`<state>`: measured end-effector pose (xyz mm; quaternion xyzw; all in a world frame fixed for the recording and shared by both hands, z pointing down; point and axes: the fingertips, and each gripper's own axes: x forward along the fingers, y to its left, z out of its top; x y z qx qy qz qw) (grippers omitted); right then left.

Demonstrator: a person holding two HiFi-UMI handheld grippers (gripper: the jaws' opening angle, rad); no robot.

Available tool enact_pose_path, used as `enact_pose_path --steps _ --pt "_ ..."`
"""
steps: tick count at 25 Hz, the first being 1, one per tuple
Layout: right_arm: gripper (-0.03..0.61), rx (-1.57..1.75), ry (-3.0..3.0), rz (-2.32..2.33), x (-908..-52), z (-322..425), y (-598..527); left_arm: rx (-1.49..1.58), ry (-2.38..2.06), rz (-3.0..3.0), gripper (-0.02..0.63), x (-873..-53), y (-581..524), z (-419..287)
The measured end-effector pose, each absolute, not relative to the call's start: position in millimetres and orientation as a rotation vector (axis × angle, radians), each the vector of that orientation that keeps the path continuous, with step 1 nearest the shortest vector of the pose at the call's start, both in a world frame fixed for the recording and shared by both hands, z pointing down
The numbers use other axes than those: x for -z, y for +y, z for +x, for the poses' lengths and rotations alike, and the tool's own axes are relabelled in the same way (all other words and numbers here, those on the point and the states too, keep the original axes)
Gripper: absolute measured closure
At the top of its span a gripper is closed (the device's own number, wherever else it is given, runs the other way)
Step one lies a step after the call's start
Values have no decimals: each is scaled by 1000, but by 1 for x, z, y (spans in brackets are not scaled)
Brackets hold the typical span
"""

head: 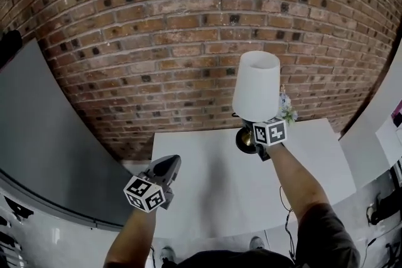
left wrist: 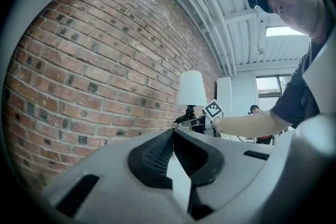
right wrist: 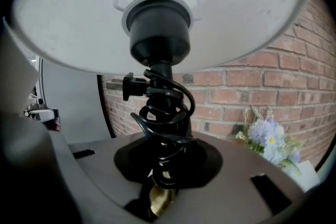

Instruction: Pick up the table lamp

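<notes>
Right gripper point(right wrist: 160, 192) is pinched narrow on the table lamp point(head: 256, 92) stem, at the cord wrap point(right wrist: 167, 107). The lamp is centre-right in the head view, above the white table point(head: 207, 188). It's likely light, top-heavy and rigid, with a crushable shade point(right wrist: 239, 18), so grip the stem low. Left gripper point(left wrist: 173, 136) is closed and empty.

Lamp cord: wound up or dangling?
Wound up: the right gripper view shows the black cord coiled around the table lamp stem below the shade, plug jutting sideways.
</notes>
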<state>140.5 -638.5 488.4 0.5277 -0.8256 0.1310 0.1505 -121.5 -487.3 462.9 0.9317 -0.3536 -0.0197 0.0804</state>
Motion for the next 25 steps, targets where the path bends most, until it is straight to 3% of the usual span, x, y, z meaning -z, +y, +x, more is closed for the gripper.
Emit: enact_pose_path --steps 25 --pt "502 -294 -2475 1509 -282 116 -585 42 -1060 2852 609 -305 -492 -154"
